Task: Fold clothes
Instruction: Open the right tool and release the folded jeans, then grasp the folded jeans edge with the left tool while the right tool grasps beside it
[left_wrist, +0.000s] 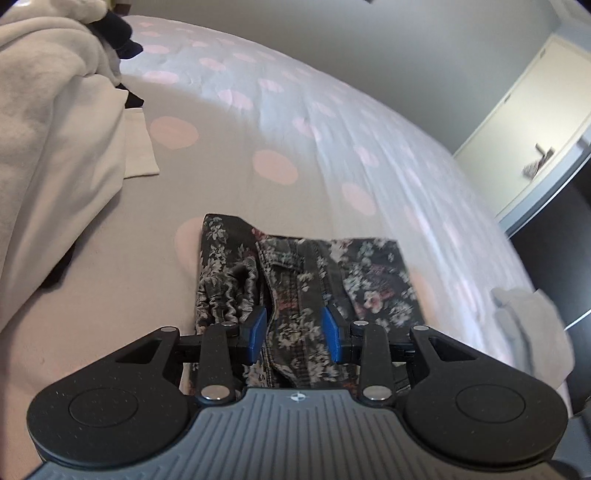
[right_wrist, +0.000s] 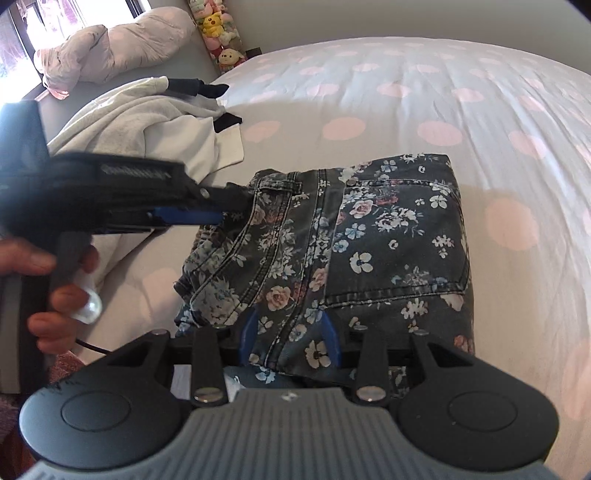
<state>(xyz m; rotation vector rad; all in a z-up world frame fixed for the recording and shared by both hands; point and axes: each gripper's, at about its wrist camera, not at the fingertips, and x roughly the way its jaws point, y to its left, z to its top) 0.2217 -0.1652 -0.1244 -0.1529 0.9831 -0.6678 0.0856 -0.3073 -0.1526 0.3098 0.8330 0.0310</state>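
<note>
Nearest in the right wrist view, the right claw (right_wrist: 290, 334) is closed on the near edge of the folded floral jeans (right_wrist: 388, 229), a bunched fold being pinched between its blue pads, presumably so the bundle can be lifted or shifted as one piece. The left claw (left_wrist: 293, 328) is set over the waistband side, its pads apart with denim between them; whether they press cannot be told. The jeans are laid on the spotted bed (right_wrist: 406, 99), kept apart from the unfolded white clothes (right_wrist: 147, 122) farther off.
</note>
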